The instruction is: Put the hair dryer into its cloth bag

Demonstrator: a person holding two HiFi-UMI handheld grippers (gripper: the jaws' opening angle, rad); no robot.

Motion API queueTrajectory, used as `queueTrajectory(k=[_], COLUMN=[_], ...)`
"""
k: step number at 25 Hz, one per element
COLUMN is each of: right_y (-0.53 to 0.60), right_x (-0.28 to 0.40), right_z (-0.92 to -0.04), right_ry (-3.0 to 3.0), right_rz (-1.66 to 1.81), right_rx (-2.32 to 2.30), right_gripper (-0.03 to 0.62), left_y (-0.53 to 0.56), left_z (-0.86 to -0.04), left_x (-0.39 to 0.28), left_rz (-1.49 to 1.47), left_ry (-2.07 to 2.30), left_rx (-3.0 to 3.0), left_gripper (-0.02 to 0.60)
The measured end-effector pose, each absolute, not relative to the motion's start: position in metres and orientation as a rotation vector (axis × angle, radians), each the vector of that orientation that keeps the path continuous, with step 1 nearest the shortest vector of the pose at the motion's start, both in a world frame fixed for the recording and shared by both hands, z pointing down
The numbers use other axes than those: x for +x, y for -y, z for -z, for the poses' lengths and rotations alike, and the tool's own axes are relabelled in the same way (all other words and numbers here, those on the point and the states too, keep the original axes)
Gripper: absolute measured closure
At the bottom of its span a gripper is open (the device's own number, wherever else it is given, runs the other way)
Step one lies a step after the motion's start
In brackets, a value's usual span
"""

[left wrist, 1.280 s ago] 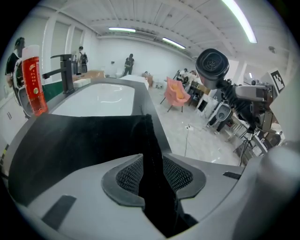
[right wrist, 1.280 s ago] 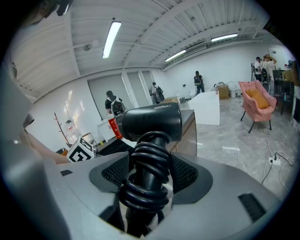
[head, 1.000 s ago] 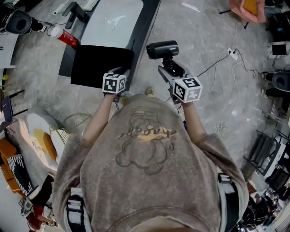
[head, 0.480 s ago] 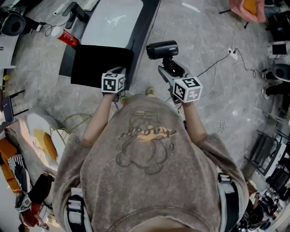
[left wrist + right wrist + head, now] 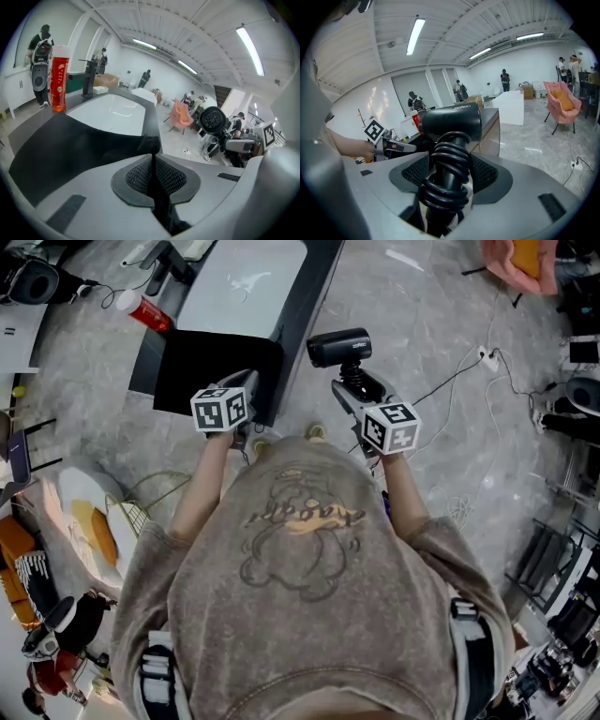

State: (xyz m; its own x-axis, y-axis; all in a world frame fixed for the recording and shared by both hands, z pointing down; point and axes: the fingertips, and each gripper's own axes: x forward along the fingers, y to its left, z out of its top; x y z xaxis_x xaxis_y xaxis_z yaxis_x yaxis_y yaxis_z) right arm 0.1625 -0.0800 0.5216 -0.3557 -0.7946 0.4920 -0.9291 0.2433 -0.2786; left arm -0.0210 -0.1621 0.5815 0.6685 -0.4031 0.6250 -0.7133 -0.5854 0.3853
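**A:** Two tools, both loaded?

**B:** Yes. Left tool: jaws have just been closing and pinch a corner of the flat black cloth bag. The bag lies at the near edge of the dark tabletop.

**A:** Right side?

**B:** Right tool: jaws wide, clamped on the cord-wrapped handle of the black plastic hair dryer. It is held upright just off the tabletop's right edge, apart from the bag.

floor: grey polished stone, cables trailing over it
ceiling: white, ribbed, with long tube lights
walls: white
furniture: pink armchair; white-topped counter, dark-edged
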Motion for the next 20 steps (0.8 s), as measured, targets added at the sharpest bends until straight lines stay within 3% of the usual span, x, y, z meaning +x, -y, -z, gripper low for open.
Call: queueTrajectory(k=[20], right_y=[0.065], right_x=[0.123], right_z=[-0.568], right_ry=[2.193], right_rz=[-0.665], right_rx=[1.223], right_gripper=[0.322], left_y=[0.168], left_z=[-0.533], left_x=[-0.032], left_rz=[-0.402], left_ry=[0.835], left_rx=[2.211], left_gripper=[0.545])
